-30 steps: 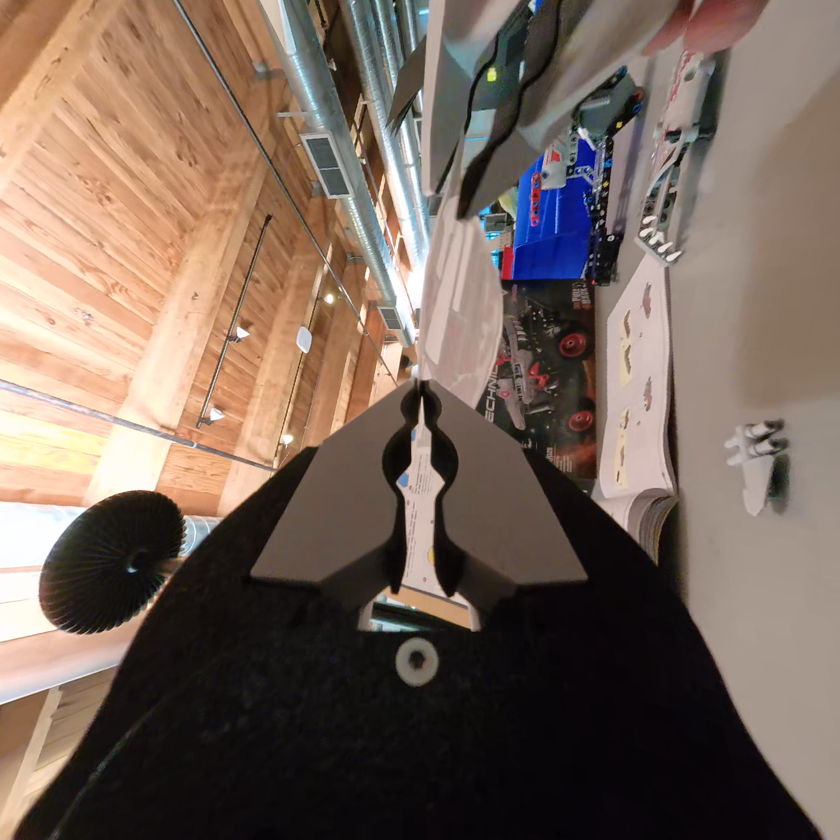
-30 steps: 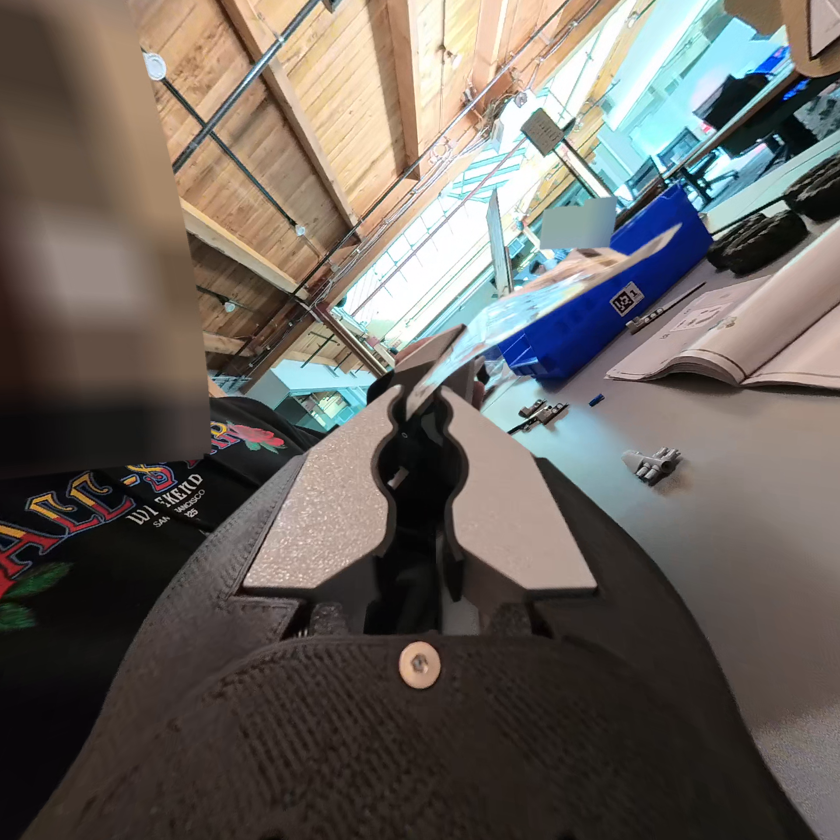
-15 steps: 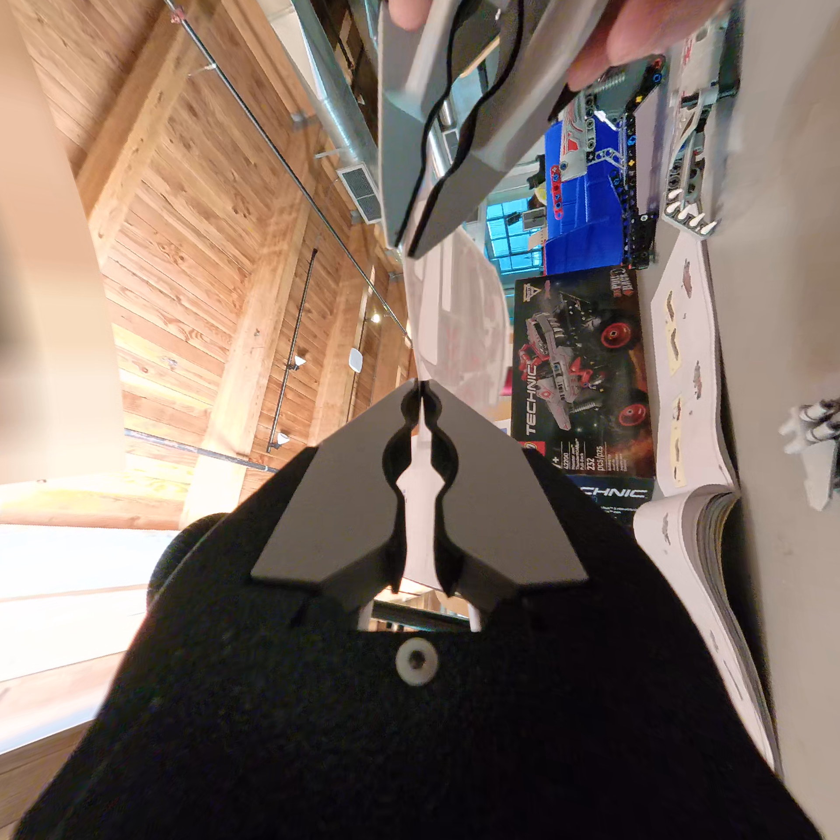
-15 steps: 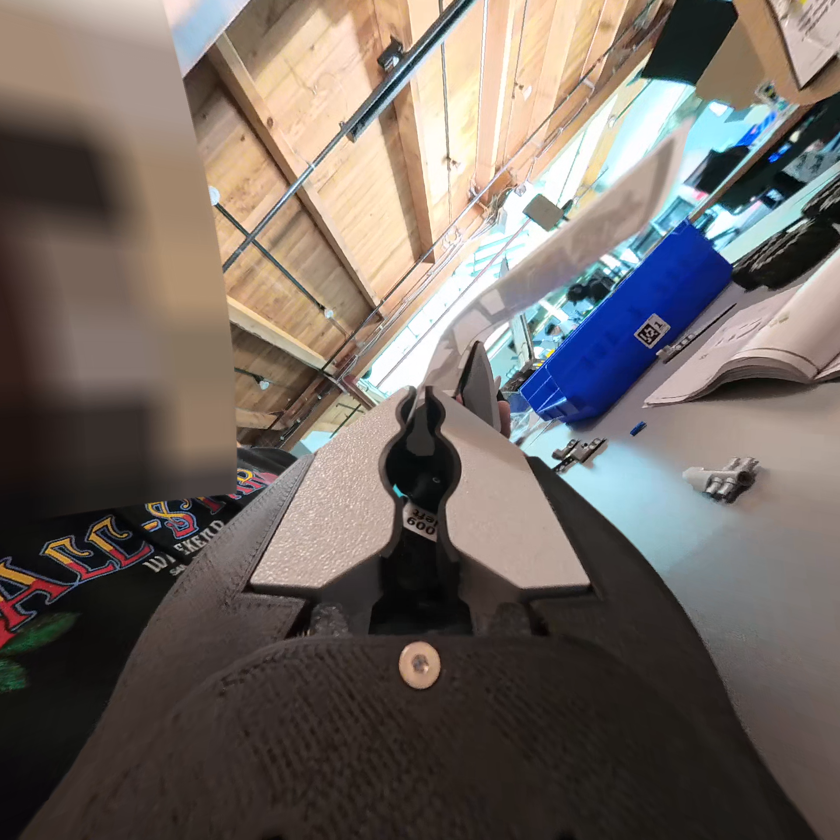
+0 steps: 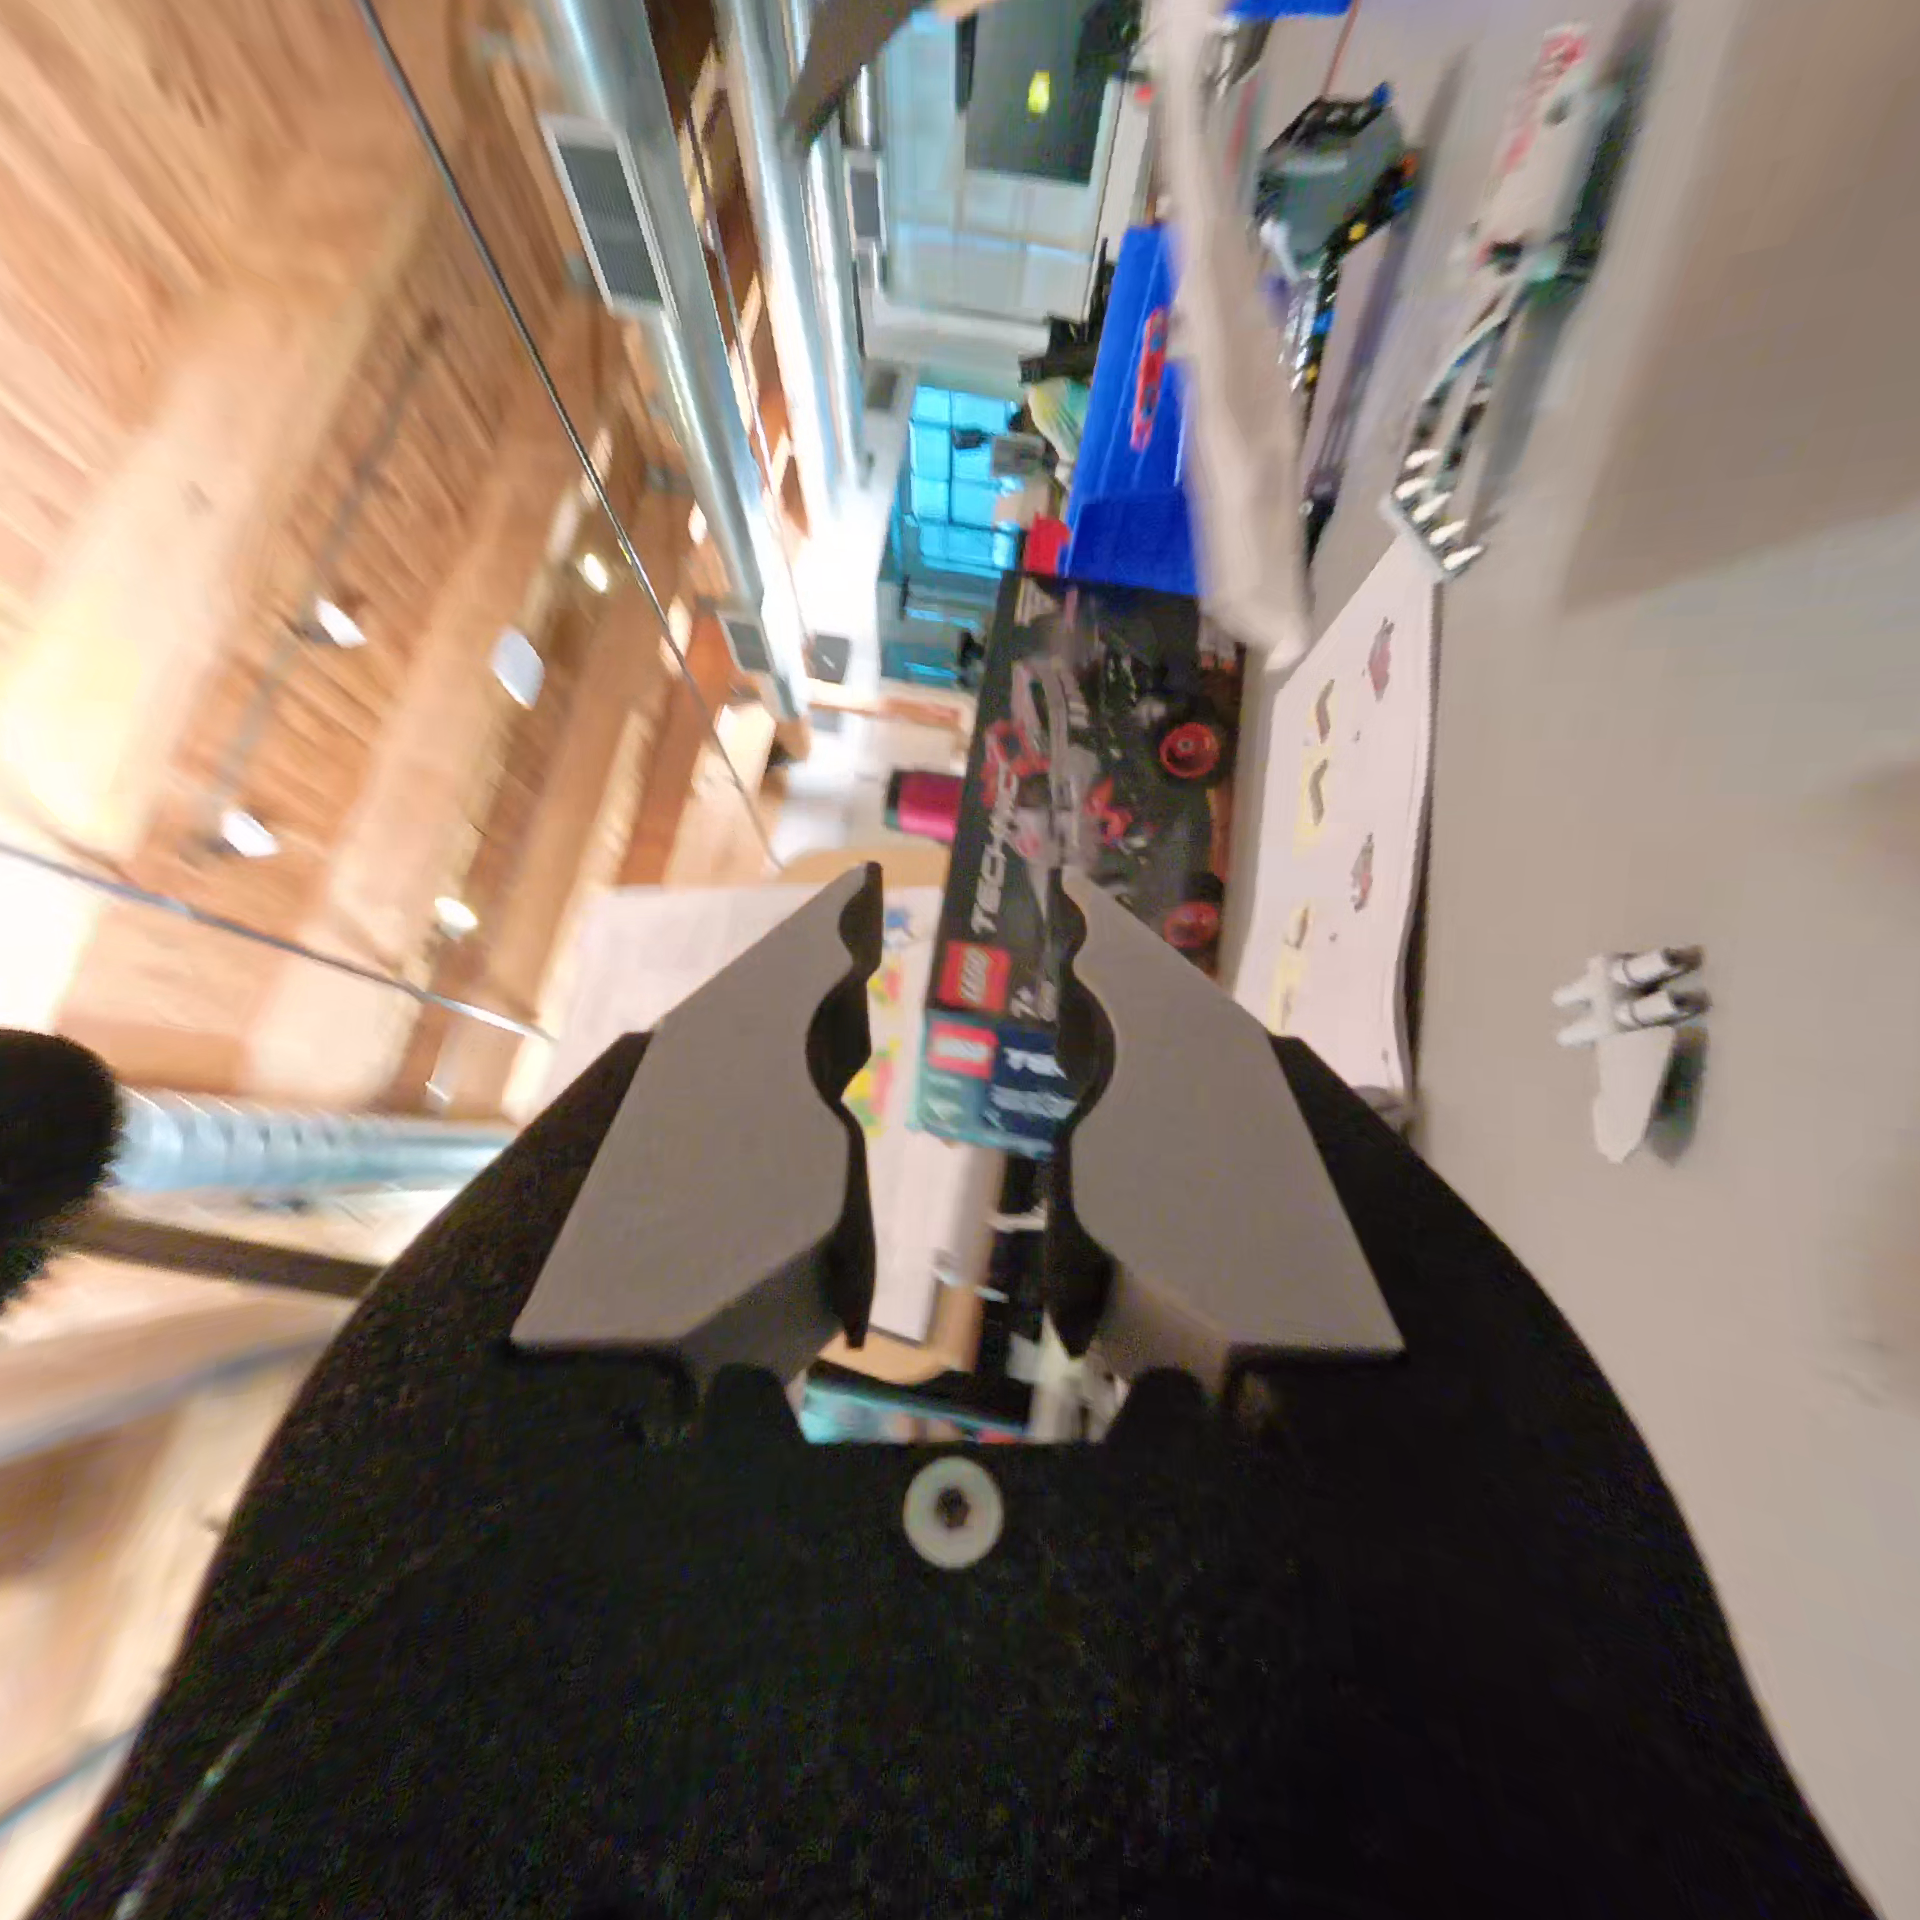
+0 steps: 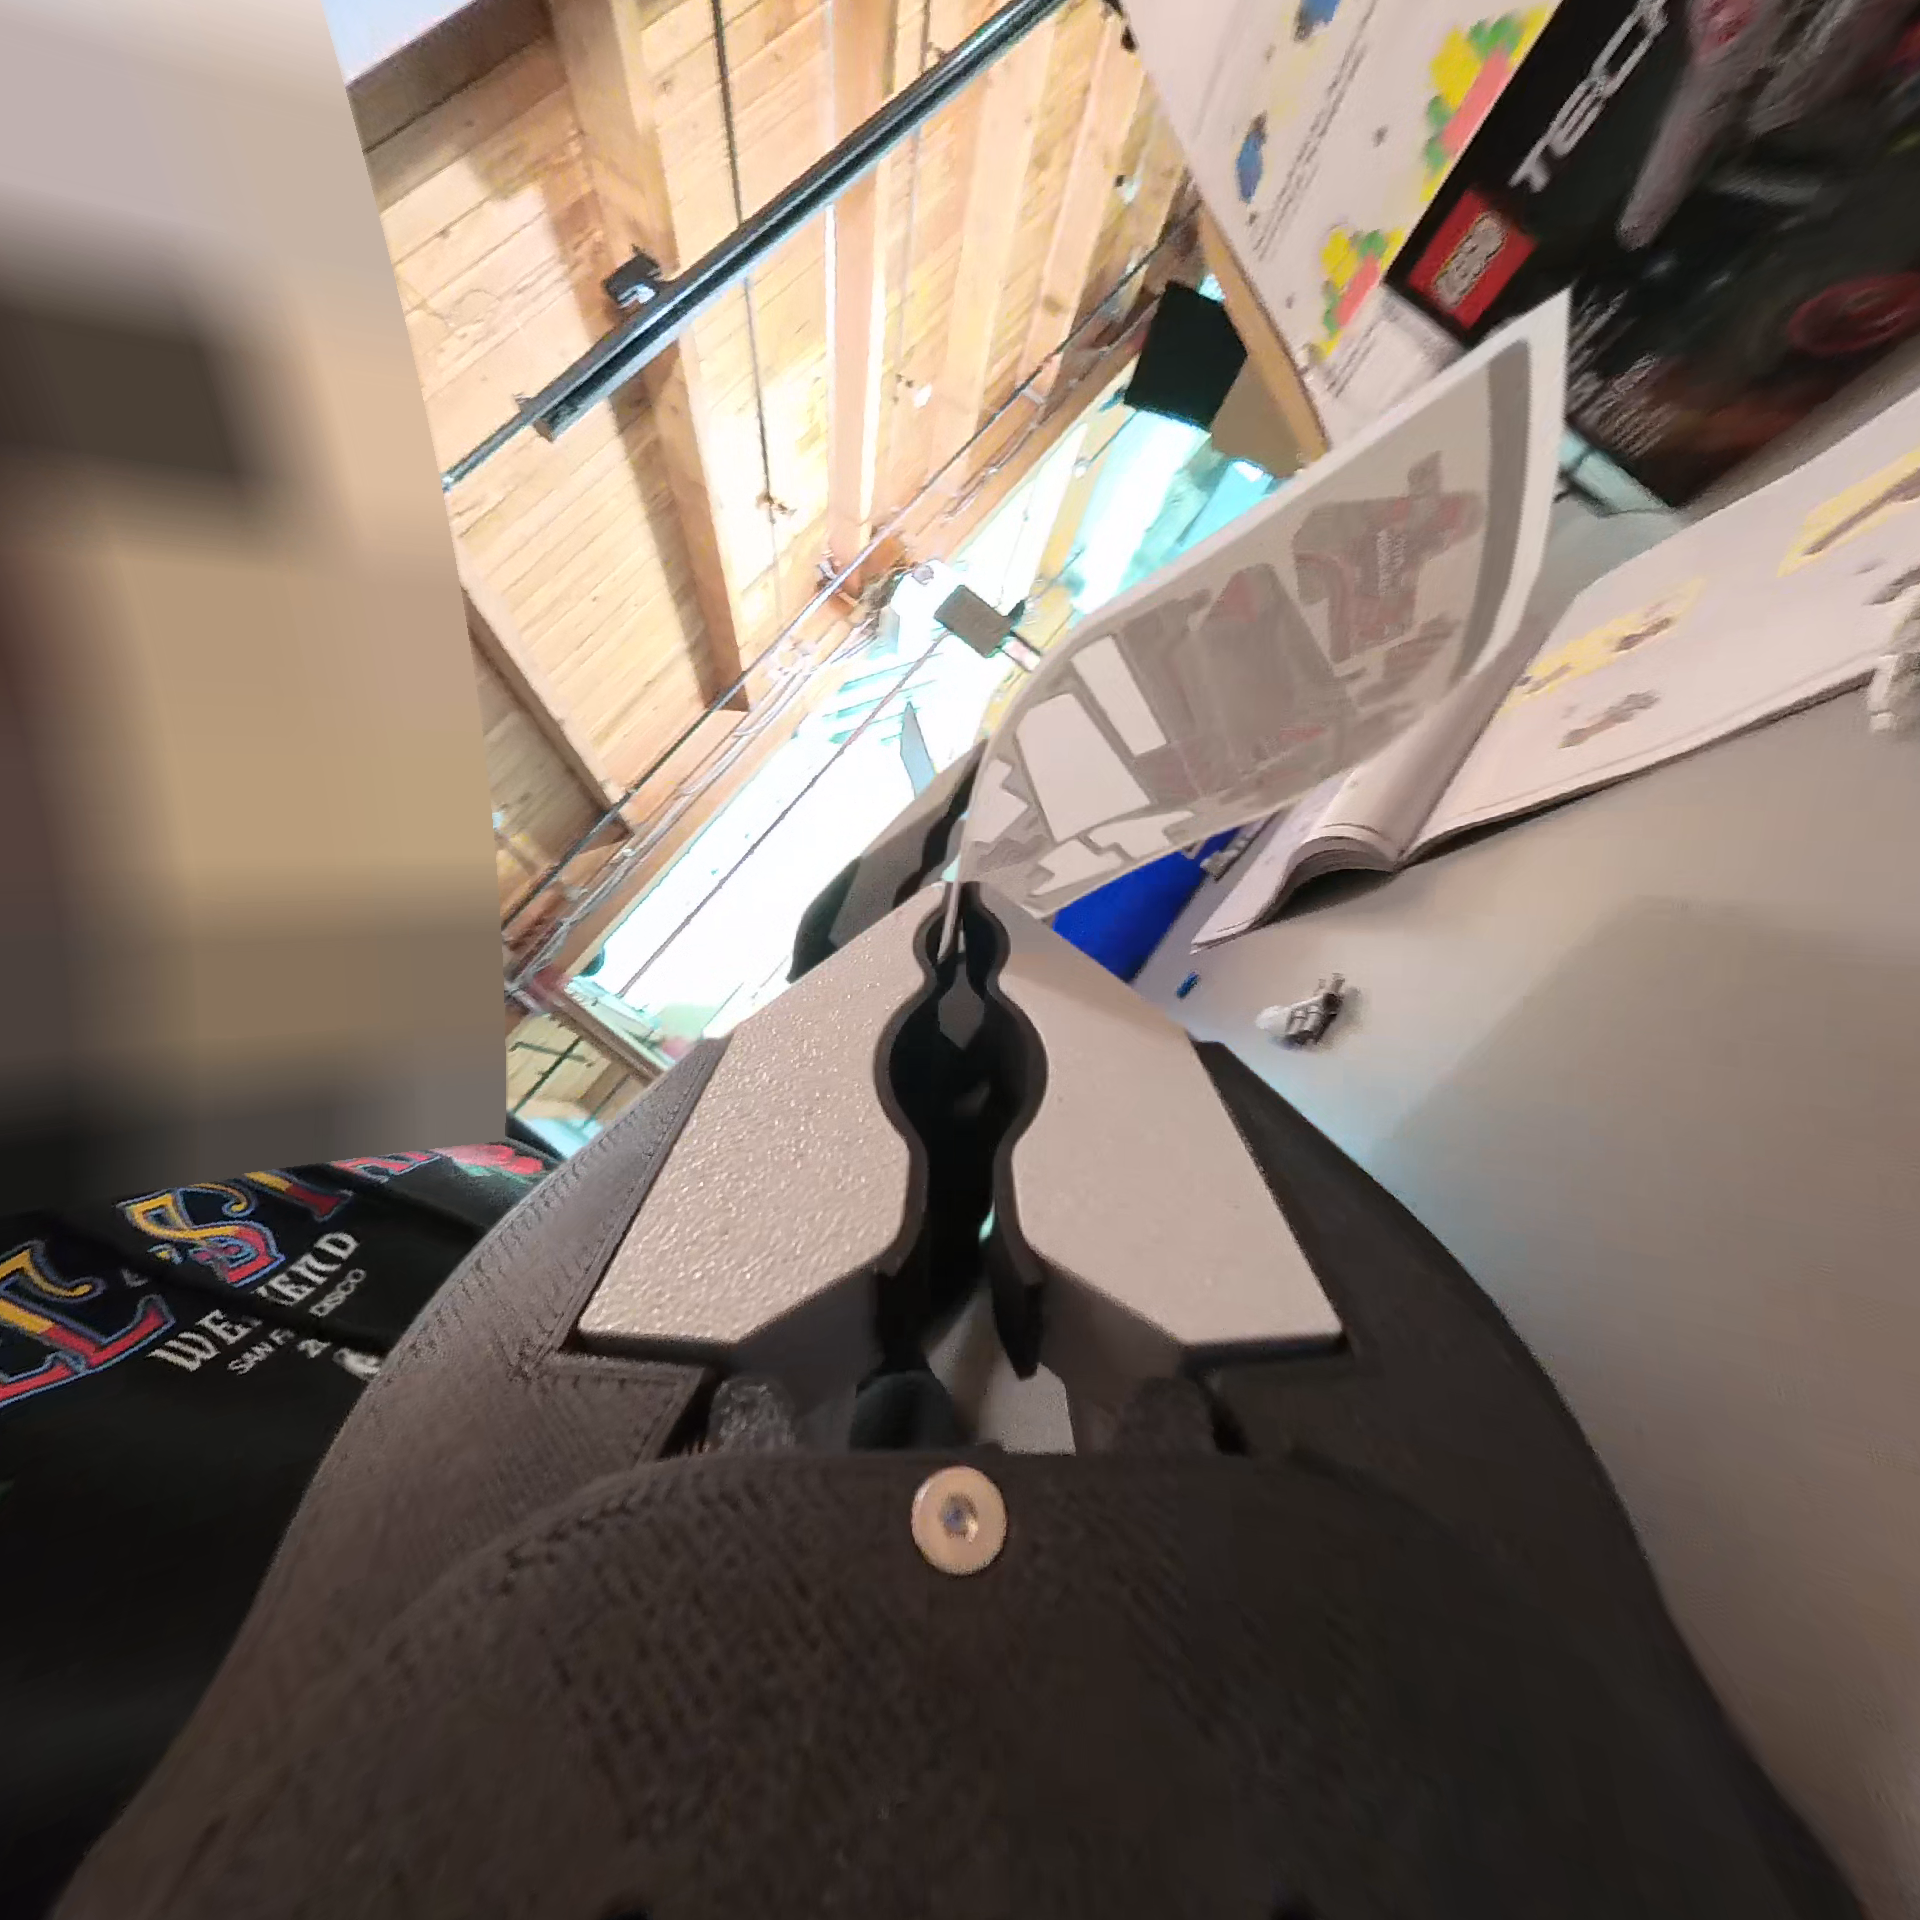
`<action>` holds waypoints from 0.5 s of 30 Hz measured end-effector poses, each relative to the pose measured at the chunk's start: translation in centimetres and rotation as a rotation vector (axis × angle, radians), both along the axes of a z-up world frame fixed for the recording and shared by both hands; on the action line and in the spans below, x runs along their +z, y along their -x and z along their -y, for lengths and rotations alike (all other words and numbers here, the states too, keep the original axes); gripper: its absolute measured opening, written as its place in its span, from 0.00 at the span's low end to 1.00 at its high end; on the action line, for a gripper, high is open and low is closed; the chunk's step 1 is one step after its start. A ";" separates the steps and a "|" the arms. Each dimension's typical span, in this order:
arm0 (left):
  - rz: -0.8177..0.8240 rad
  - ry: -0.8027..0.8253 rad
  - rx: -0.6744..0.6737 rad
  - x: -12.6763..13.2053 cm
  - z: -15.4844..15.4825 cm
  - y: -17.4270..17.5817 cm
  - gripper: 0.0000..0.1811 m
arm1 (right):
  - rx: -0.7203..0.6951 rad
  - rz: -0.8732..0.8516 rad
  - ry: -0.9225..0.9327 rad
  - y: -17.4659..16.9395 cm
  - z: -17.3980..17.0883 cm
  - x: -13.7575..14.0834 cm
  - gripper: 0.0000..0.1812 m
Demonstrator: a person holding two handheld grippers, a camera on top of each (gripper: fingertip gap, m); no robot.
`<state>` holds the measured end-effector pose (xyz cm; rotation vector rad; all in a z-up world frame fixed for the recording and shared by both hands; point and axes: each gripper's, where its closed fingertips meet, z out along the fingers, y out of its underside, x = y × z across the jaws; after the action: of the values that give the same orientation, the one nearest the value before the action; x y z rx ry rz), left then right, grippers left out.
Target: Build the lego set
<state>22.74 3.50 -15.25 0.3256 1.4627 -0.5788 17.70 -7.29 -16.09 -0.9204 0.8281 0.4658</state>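
Grey table (image 5: pixel 1714 1403): fills the right side of the left wrist view and the lower right of the right wrist view.

Set box (image 5: pixel 1101 821): dark, printed with a red-wheeled truck; centre of the left wrist view, beyond the fingertips; upper right corner of the right wrist view.

Instruction booklet (image 5: pixel 1340 810): open on the table, right of centre in the left wrist view, just beside the box.

Sticker sheet (image 6: pixel 1278 686): grey and red, curved, raised off the table at centre right of the right wrist view. Its lower corner sits in the tip of the right gripper (image 6: pixel 961 920), jaws pressed together on it.

Left gripper (image 5: pixel 971 914): jaws spread, nothing between them; the sheet appears as a blurred pale strip (image 5: pixel 1236 416) at upper right, well apart from its tips.

Small white lego piece (image 5: pixel 1626 1039): on the table at right of the left wrist view.
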 end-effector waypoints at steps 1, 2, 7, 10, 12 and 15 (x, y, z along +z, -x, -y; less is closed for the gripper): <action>-0.066 0.068 0.022 0.1 -1.0 -0.8 0.16 | -0.017 -0.009 0.018 -0.2 0.3 -0.2 0.00; -0.134 0.135 0.040 0.2 -1.9 -1.4 0.15 | -0.031 -0.020 0.047 -0.4 0.5 -0.6 0.00; -0.431 0.433 0.096 0.2 -5.0 -3.1 0.07 | -0.018 -0.054 0.122 -0.7 -0.2 -1.7 0.00; -0.616 0.576 0.098 -0.4 -5.7 -3.1 0.05 | -0.001 -0.060 0.148 -0.4 -1.0 -2.0 0.00; -0.751 0.609 0.027 -1.1 -4.8 -2.2 0.05 | 0.022 -0.071 0.174 0.0 -1.6 -2.5 0.00; -0.945 0.606 -0.092 -2.3 -2.7 0.0 0.05 | 0.047 -0.089 0.212 0.5 -2.2 -3.1 0.00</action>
<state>22.74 6.16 -17.50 -0.4293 2.0572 -1.3197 17.21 -5.04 -19.23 -1.1227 0.9512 0.4689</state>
